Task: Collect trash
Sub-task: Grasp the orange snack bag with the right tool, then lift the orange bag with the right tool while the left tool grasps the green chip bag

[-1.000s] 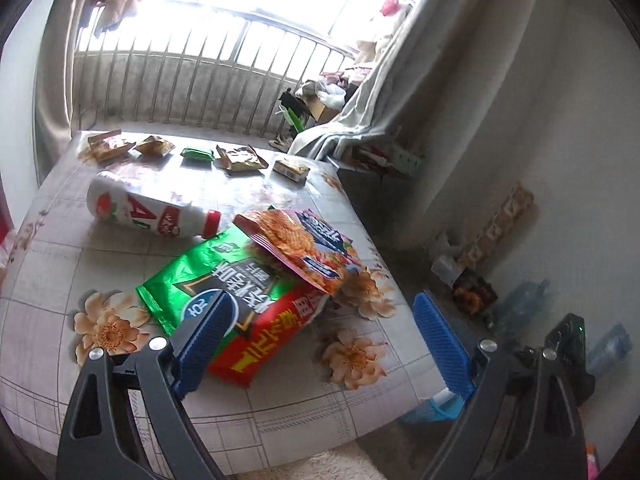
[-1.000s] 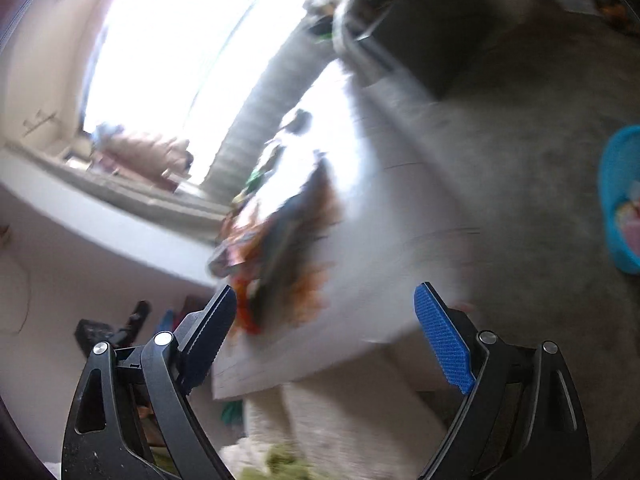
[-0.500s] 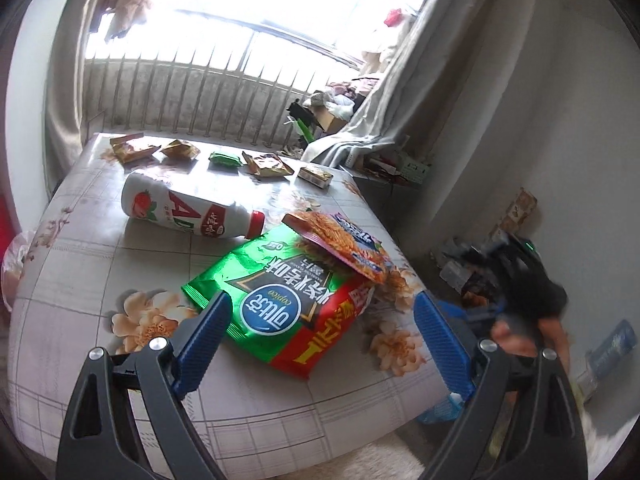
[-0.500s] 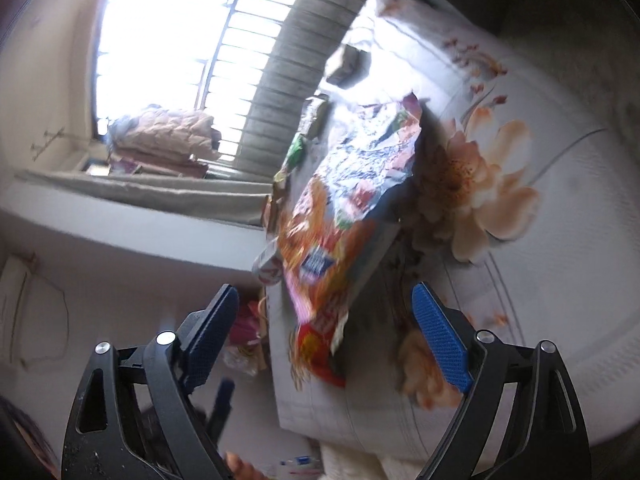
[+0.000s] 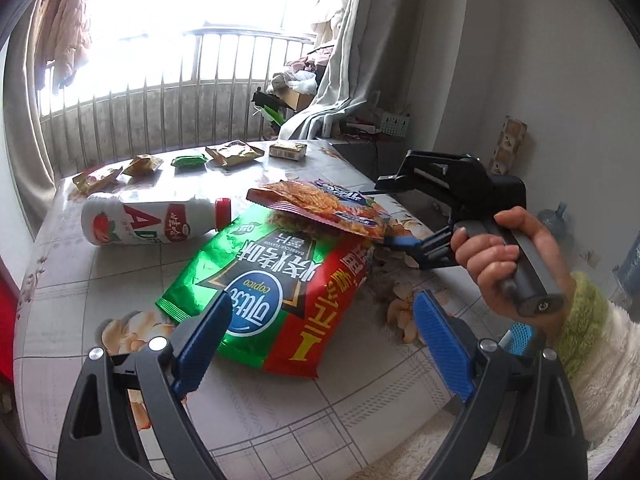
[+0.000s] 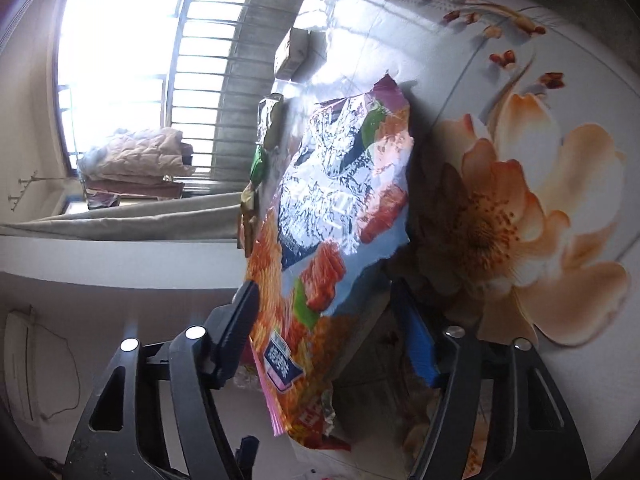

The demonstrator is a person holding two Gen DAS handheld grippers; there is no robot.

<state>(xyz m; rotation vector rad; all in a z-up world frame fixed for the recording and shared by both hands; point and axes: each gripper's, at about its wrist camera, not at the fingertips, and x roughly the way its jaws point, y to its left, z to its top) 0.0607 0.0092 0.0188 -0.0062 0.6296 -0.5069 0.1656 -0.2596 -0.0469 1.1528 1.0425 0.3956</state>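
An orange snack bag (image 5: 320,206) lies on top of a large green and red chip bag (image 5: 276,280) on the flowered table (image 5: 100,288). A white drink bottle with a red cap (image 5: 148,222) lies on its side behind them. My right gripper (image 6: 324,328) is open, tilted sideways, with the orange snack bag (image 6: 332,220) between its fingers; in the left wrist view it (image 5: 400,242) reaches the bag's right edge. My left gripper (image 5: 324,340) is open and empty above the green bag's near end.
Several small wrappers (image 5: 140,164) and a small box (image 5: 288,149) lie along the table's far edge by the window railing. A blue basket (image 5: 520,334) sits on the floor right of the table. A curtain (image 5: 344,60) hangs at the back right.
My right gripper has swung in from the floor side to the table and now straddles the orange snack bag. My left gripper has drawn closer over the green bag.
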